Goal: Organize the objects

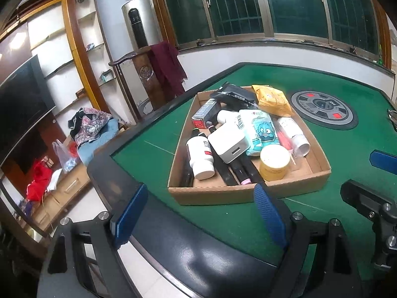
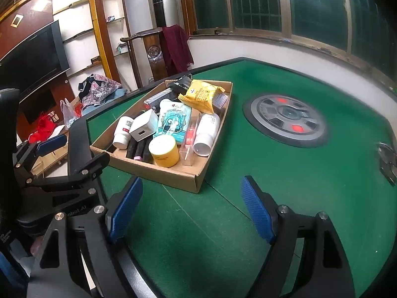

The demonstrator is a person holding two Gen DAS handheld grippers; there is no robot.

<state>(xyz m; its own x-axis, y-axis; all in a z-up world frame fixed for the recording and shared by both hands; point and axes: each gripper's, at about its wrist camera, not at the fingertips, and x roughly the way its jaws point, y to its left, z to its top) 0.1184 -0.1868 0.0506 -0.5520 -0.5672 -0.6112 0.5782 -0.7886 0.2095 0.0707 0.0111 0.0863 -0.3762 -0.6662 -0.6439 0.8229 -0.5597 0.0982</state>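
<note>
Green counter (image 2: 248, 211) is carrying a box (image 2: 158, 171) already piled with items; both tongs (image 1: 201, 213) (image 2: 191, 208) are hovering apart, holding nothing.

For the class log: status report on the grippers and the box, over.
Left gripper open, empty. Right gripper open, empty. Cardboard tray on green table, piled with small items. Nothing between grippers and tray.

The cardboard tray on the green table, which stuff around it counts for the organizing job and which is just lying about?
Job:
cardboard tray
yellow jar
white charger block
cartoon tissue pack
yellow snack bag
left gripper
right gripper

Lying about:
maroon cloth
television
clothes pile
</note>
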